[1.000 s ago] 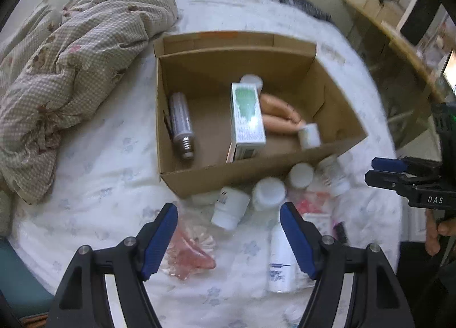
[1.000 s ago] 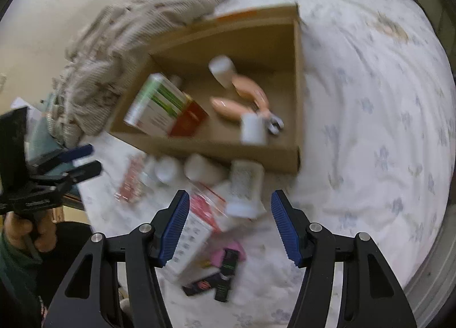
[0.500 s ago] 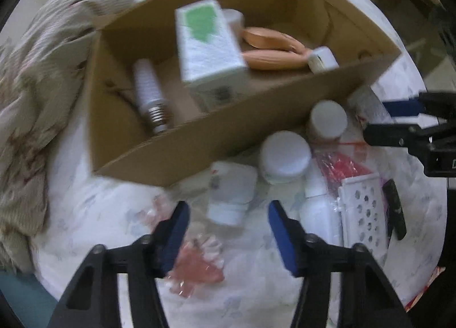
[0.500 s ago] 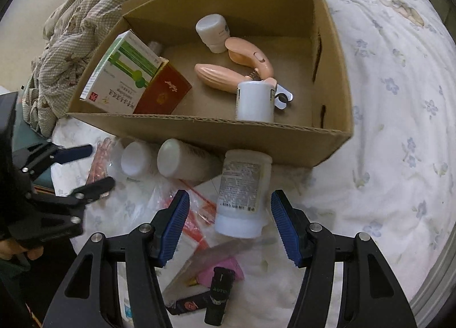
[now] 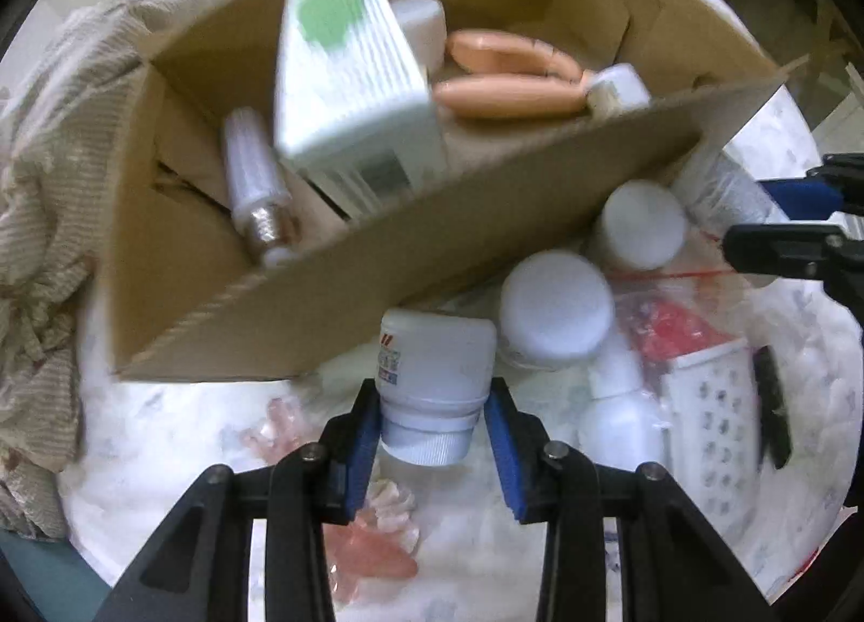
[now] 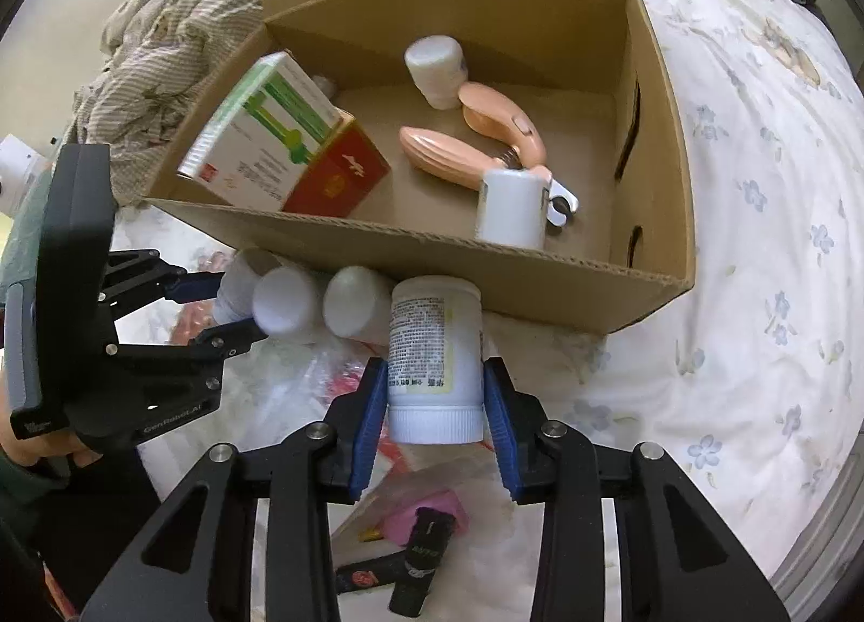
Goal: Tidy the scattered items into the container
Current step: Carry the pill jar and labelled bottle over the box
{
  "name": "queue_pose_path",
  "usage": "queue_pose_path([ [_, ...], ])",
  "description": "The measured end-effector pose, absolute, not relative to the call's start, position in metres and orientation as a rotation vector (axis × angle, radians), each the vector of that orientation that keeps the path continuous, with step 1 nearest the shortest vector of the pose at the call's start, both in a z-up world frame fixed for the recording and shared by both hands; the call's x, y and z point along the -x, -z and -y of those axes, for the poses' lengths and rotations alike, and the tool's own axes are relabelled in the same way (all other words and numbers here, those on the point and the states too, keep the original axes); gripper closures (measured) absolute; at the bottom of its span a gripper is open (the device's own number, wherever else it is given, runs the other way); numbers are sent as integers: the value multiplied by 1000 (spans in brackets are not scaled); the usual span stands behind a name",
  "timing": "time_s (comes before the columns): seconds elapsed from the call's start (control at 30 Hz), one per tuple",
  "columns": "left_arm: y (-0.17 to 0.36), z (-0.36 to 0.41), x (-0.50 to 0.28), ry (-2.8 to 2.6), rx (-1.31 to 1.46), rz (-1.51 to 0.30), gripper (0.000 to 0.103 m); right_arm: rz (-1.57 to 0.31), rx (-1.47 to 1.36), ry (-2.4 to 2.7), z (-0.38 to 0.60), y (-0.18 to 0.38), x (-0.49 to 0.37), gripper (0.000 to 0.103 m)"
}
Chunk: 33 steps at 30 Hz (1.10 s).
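Now both grippers clamp white pill bottles lying just outside the cardboard box (image 6: 540, 276): left gripper (image 5: 432, 438) on the small bottle (image 5: 437, 373), right gripper (image 6: 434, 422) on the labelled bottle (image 6: 434, 346).

soft even indoor light; left view motion-blurred, right view sharp; fisheye bending, dark vignette at edges.
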<state>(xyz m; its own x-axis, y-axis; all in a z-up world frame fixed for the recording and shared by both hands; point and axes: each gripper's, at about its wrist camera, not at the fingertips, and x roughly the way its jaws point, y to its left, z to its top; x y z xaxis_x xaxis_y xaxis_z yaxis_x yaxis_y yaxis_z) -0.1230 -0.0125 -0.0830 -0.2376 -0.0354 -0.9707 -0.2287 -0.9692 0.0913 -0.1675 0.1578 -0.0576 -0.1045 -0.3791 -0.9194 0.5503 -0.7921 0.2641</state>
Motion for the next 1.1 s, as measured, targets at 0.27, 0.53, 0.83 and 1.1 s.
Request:
queue_pose_path([
  [0.27, 7, 9, 88, -2479, 1569, -239, 65, -111, -1453, 1964, -175, 16, 159, 64],
  [0.53, -58, 10, 87, -2629, 1231, -46, 65, 54, -1349, 2019, -184, -16, 164, 64],
  [0.83, -68, 41, 112, -2787, 1126, 169, 65, 295, -1157, 2129, -211, -61, 177, 64],
  [1.1, -44, 56, 150, -2823, 1214, 238, 65, 352, -1159, 2159, -197, -58, 197, 64],
])
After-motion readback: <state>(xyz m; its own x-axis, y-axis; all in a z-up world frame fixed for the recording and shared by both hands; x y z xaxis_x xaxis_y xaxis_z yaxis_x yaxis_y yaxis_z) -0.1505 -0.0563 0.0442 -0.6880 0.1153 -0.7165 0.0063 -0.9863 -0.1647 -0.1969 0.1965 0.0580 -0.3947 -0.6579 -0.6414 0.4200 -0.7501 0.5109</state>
